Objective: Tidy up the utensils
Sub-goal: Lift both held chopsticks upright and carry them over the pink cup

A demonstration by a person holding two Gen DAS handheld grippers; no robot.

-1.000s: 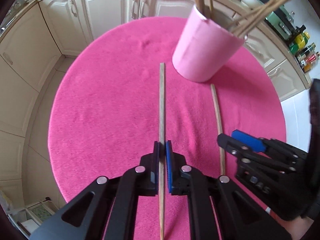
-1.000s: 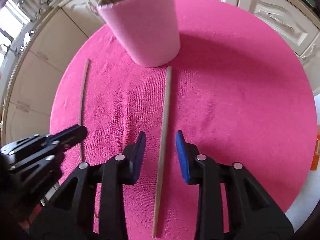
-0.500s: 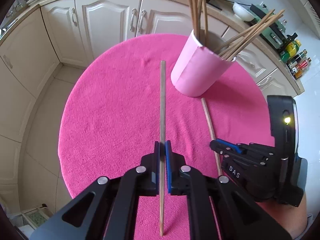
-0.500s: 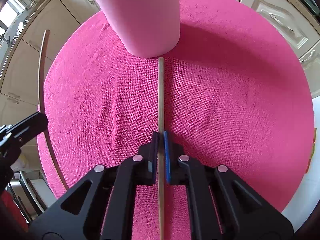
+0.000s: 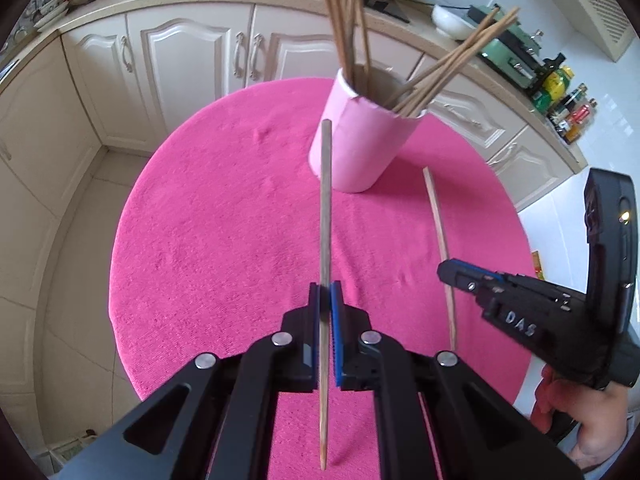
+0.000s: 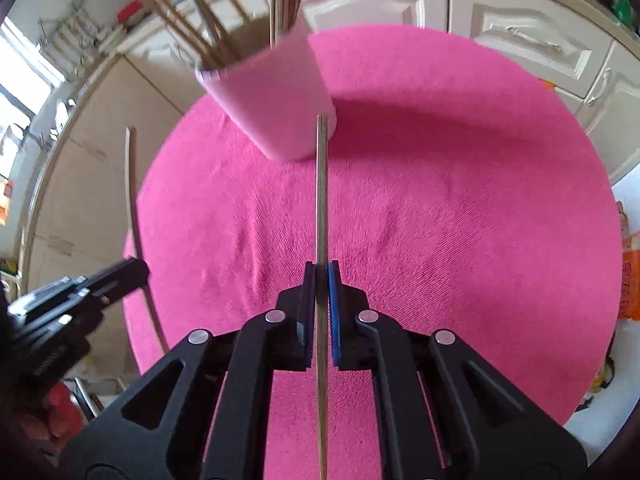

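Wooden chopstick (image 5: 325, 208); fuzzy tablecloth (image 5: 208, 240); matt holder (image 5: 360, 148)

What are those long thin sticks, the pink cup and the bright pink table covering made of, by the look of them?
Sticks: likely bamboo or wood, matt tan-brown, unvarnished, with one tapered end.
Pink cup: possibly paper or card wrapped into a tube; a lengthwise seam shows and the surface is dull. Plastic cannot be ruled out.
Table covering: soft fabric, probably fleece or towelling; it shows fuzzy nap and small wrinkles.
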